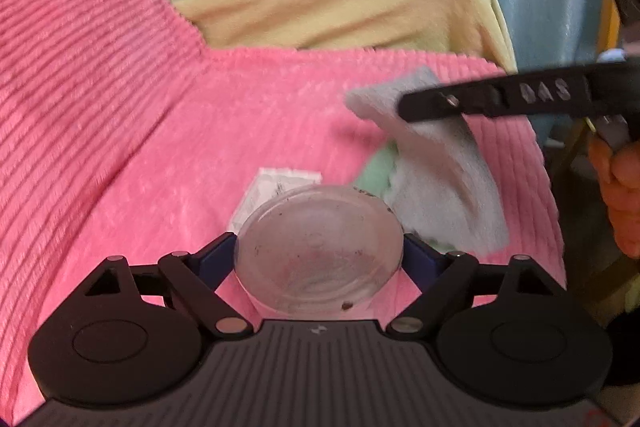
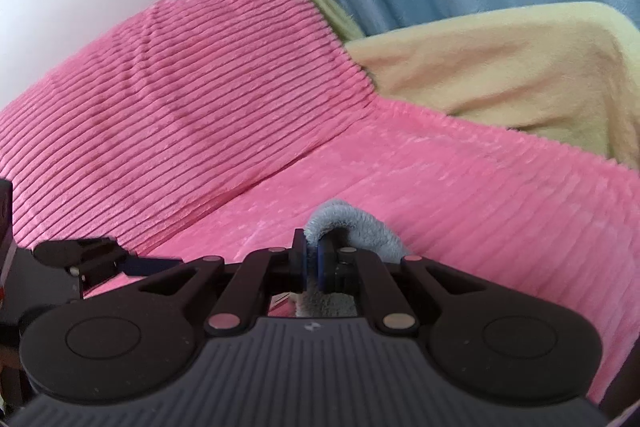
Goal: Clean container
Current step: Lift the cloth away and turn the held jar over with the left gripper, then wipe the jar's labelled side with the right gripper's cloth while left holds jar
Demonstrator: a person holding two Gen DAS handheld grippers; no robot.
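Left wrist view: left tongs clamped the soiled container; right tongs, pinching the grey cloth above-right, were best brought down inside.

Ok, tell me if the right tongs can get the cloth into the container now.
Probably yes: the container's open mouth faces up, held by the left tongs, and the cloth in the right tongs hangs just beside it, nothing between.

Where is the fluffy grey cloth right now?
The grey cloth hangs pinched in the right tool, up to the right of the clear container that the left tool holds over the pink blanket.
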